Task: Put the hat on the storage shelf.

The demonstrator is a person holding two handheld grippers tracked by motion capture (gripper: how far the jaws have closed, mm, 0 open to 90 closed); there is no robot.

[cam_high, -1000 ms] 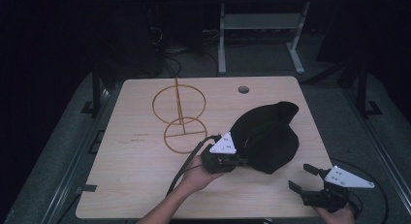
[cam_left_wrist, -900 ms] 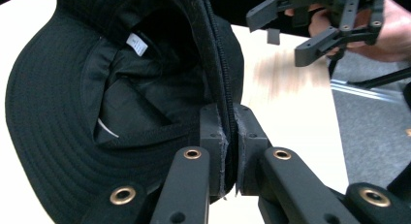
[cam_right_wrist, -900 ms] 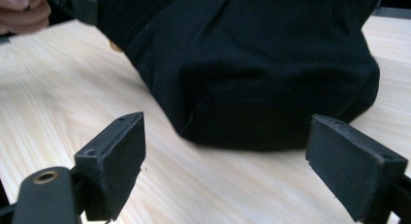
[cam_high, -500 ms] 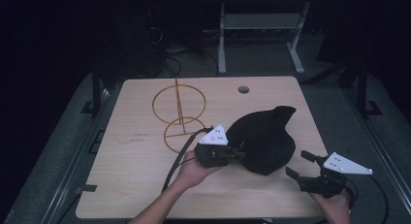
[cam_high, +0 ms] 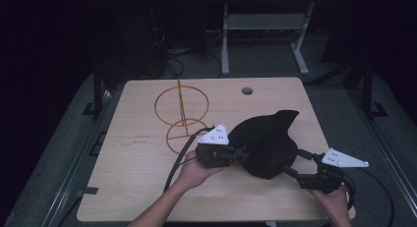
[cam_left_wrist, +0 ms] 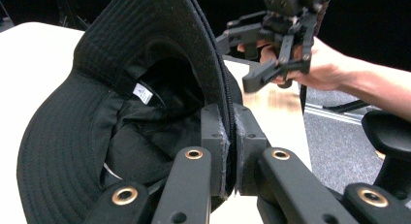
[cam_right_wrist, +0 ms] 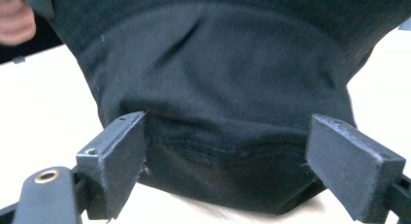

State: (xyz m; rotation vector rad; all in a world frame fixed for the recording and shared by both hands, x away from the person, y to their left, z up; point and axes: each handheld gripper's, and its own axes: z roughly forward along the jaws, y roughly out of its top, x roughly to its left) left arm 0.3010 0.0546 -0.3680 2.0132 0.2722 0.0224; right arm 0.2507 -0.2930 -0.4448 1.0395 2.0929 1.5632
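High view: a black hat (cam_high: 268, 143) lies right of centre on the worktop (cam_high: 137, 187), with a gold wire stand (cam_high: 182, 114) at its ten o'clock. The left tongs (cam_high: 241, 154) meet the hat's nine o'clock edge; the right tongs (cam_high: 295, 163) sit at its four o'clock.

Left gripper view: the left tongs (cam_left_wrist: 231, 151) are clenched on the hat's (cam_left_wrist: 97, 117) brim.

Right gripper view: the right tongs (cam_right_wrist: 225, 161) are spread wide, the hat's (cam_right_wrist: 218, 88) crown between them.
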